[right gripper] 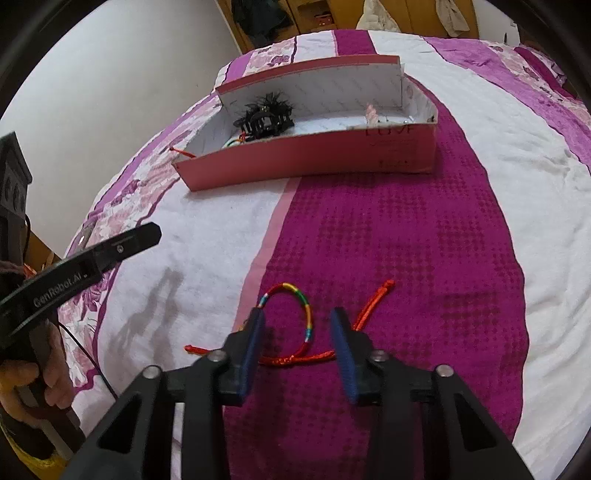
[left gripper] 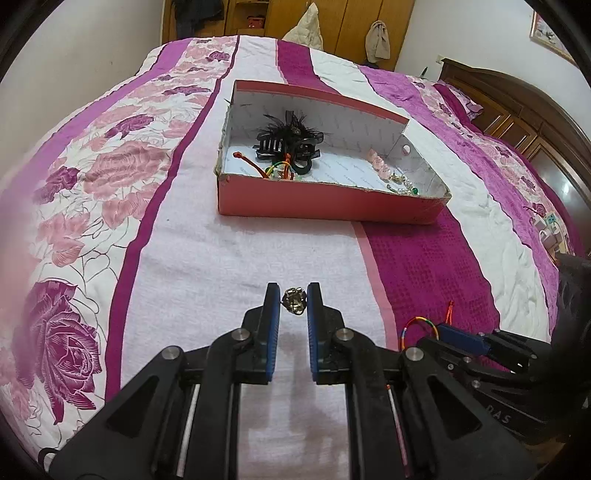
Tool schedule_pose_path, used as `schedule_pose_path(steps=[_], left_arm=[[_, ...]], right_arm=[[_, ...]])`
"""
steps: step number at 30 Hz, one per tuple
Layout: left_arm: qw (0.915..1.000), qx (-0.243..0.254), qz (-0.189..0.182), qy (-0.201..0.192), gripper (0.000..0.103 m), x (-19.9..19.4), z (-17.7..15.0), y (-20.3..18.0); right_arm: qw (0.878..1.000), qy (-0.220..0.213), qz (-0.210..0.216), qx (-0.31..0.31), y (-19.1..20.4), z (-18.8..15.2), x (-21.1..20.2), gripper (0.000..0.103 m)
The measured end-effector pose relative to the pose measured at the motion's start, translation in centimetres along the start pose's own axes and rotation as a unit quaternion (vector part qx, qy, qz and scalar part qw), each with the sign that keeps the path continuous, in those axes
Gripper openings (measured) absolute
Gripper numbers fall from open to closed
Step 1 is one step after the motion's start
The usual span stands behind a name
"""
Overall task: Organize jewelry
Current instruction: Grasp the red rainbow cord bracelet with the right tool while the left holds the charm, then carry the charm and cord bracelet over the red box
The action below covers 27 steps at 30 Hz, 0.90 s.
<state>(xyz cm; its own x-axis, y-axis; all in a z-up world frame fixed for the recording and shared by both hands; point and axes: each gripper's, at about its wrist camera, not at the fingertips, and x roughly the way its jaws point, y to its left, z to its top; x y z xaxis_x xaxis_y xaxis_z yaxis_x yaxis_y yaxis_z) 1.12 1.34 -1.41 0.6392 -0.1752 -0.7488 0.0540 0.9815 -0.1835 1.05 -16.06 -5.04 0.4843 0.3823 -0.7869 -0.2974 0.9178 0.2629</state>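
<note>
A small gold-and-dark trinket [left gripper: 294,300] lies on the white towel between the tips of my left gripper [left gripper: 293,300]; the jaws stand a little apart on either side of it. A rainbow-and-red cord bracelet [right gripper: 295,325] lies on the magenta cloth, and my right gripper [right gripper: 299,317] is open around it, low over the bed. The bracelet [left gripper: 419,328] and the right gripper [left gripper: 458,338] also show in the left wrist view. A pink shoebox [left gripper: 328,201] further back holds black hair clips [left gripper: 288,142], bracelets and beads.
The bed has a floral purple-and-white cover [left gripper: 92,177]. A wooden headboard [left gripper: 517,110] is at the right, wardrobes [left gripper: 332,22] stand at the back. A charger and plug [left gripper: 550,229] lie near the right bed edge. The left gripper's arm [right gripper: 92,258] shows at the left.
</note>
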Motion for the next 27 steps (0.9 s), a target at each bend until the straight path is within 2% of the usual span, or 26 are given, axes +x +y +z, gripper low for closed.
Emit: schedule_pose_path(steps=[2, 5, 19, 27], left_arm=[[1.0, 0.0, -0.001, 0.001, 0.006, 0.1, -0.1, 0.0], [1.0, 0.001, -0.002, 0.003, 0.006, 0.1, -0.2, -0.1], [0.9998, 0.002, -0.016, -0.009, 0.006, -0.9, 0.4, -0.8], [0.9991, 0.004, -0.032, -0.029, 0.006, -1.7, 2.2, -1.6]], right_arm=[[1.0, 0.001, -0.003, -0.008, 0.1, -0.1, 0.2, 0.013], [1.0, 0.001, -0.002, -0.012, -0.1, -0.2, 0.2, 0.007], [0.999, -0.044, 0.012, -0.017, 0.0, 0.6, -2.5, 0.005], [0.996, -0.081, 0.015, -0.019, 0.0, 2.4, -4.6, 0.005]])
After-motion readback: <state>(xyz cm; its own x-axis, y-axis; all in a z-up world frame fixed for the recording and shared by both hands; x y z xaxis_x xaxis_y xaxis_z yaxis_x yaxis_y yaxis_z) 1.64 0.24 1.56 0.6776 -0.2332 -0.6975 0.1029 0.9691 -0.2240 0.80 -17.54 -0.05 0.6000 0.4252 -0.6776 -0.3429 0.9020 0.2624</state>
